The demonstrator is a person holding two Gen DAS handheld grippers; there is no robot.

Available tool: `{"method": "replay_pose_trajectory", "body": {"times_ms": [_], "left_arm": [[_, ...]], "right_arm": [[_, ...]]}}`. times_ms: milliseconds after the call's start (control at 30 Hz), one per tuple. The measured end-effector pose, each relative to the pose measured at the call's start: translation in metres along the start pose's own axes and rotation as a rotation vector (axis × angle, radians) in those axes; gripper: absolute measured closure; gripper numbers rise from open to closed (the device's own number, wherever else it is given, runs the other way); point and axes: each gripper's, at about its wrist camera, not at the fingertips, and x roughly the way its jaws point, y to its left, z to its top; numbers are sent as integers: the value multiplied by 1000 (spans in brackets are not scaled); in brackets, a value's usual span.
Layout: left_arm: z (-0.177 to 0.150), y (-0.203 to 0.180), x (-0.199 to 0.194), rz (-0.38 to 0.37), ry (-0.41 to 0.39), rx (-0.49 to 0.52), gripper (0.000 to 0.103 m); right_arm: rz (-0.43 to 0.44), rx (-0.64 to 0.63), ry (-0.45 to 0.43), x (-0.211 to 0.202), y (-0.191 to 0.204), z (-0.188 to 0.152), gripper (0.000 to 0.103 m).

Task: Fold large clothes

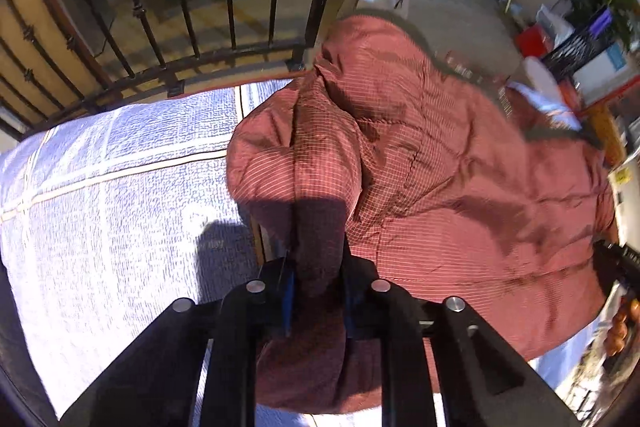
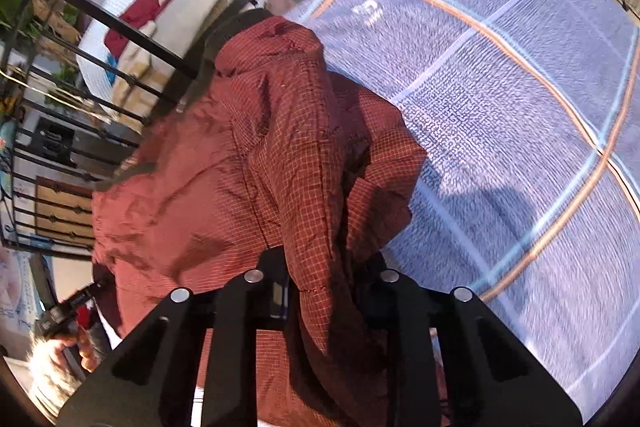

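Blue checked bedspread (image 2: 520, 107) bearing a rumpled red checked jacket (image 1: 420, 167) at its edge beside the black iron railing (image 1: 180, 27). Left gripper (image 1: 318, 267) and right gripper (image 2: 326, 275) each pinch a jacket fold.

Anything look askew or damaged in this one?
No damage shows. The red checked jacket is bunched and rumpled on the blue quilt, not flat; both tongs, left and right, pinch its fabric.
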Motion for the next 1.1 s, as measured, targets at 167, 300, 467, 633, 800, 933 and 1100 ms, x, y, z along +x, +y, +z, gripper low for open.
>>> {"method": "replay_pose_trajectory", "body": {"times_ms": [167, 300, 467, 633, 800, 933, 1100], "left_arm": [[-29, -1, -40, -59, -47, 20, 88], [-70, 4, -60, -62, -42, 68, 88], [-117, 26, -71, -70, 3, 22, 88], [-129, 35, -75, -54, 21, -12, 88], [-111, 0, -93, 18, -40, 100, 89], [-83, -44, -121, 17, -132, 159, 90], [-38, -141, -142, -18, -233, 316, 93]], "right_arm": [[9, -99, -10, -49, 29, -42, 83], [-15, -132, 14, -73, 35, -84, 83], [-36, -65, 40, -89, 18, -137, 83], [-44, -67, 49, -93, 11, -154, 83], [-34, -128, 25, -100, 22, -139, 83], [-8, -182, -7, -119, 20, -118, 85], [0, -184, -111, -162, -6, -78, 85]]}}
